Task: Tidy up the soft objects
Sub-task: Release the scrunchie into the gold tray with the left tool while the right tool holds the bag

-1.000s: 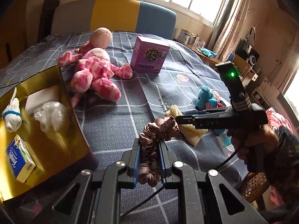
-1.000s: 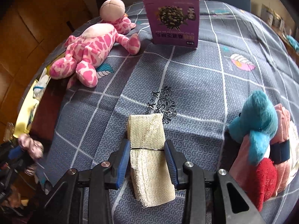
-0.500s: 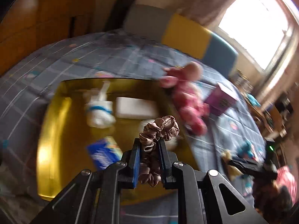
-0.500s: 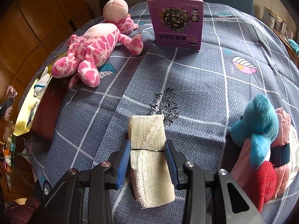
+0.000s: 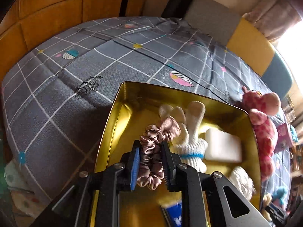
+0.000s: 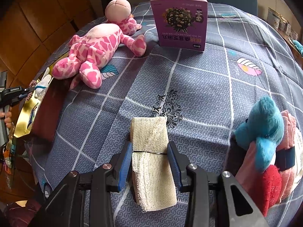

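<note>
My left gripper [image 5: 150, 145] is shut on a dusty-pink satin scrunchie [image 5: 154, 151] and holds it over the gold tray [image 5: 115, 117]. In the tray lie a white knotted cloth with a blue band [image 5: 191, 138], a white sponge block [image 5: 223, 147], a crumpled white item [image 5: 242, 179] and a blue packet [image 5: 175, 211]. My right gripper [image 6: 149, 151] is shut on a folded cream gauze cloth [image 6: 151, 158] on the grey checked tablecloth [image 6: 198, 87]. The left gripper also shows in the right wrist view [image 6: 28, 91] at the tray's far side.
A pink spotted plush [image 6: 94, 53] lies beside the tray, also seen in the left wrist view [image 5: 263, 130]. A purple box [image 6: 181, 22] stands behind it. A teal plush [image 6: 265, 128] with pink and red cloths [image 6: 270, 185] sits at the right.
My left gripper has swung left with the scrunchie from over the tablecloth to over the gold tray, closer to it now. My right gripper has stayed on the gauze cloth.
</note>
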`<action>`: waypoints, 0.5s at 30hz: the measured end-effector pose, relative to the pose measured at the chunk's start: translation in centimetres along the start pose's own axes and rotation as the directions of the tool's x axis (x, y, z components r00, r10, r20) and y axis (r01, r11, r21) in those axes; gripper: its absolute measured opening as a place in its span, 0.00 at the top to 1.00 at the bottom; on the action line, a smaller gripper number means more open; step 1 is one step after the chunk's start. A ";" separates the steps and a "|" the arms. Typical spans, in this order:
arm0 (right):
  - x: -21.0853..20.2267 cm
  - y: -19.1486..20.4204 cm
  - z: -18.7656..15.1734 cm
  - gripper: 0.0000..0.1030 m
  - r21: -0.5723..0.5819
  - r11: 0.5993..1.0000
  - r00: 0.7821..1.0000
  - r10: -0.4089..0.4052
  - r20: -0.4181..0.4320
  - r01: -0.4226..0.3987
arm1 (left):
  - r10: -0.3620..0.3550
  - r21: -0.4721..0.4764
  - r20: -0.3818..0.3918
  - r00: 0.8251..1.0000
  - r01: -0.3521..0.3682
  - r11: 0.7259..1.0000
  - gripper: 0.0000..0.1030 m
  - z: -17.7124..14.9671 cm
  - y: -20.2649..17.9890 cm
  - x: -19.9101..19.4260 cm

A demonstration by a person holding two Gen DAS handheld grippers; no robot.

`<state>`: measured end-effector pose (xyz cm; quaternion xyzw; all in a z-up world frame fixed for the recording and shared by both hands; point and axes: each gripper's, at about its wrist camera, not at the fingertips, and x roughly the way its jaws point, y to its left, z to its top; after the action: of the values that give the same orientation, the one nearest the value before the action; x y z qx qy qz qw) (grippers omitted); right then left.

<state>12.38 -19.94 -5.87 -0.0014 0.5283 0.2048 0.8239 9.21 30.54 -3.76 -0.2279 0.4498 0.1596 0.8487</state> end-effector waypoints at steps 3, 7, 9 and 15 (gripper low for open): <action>0.1 0.0 0.0 0.62 -0.003 1.000 1.000 0.001 0.001 -0.001 | 0.028 0.020 0.008 1.000 -0.028 0.999 0.60 0.7 0.1 1.3; 0.2 0.3 -0.1 0.62 -0.018 1.000 1.000 -0.007 0.004 0.007 | 0.036 -0.009 0.003 0.999 -0.036 0.999 0.49 0.9 0.5 1.6; 0.2 0.2 -0.1 0.62 -0.016 1.000 1.000 -0.004 0.003 0.004 | 0.050 0.007 0.026 0.998 -0.051 0.999 0.49 0.4 0.4 0.8; 0.1 0.0 0.0 0.61 0.005 1.000 1.000 0.002 0.001 -0.002 | 0.050 0.123 0.127 0.991 -0.066 0.990 0.43 -3.4 -2.1 -3.4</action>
<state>12.37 -19.87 -5.97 0.0011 0.5286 0.2044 0.8239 5.99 26.77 -2.06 -0.1500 0.4122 0.1692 0.8826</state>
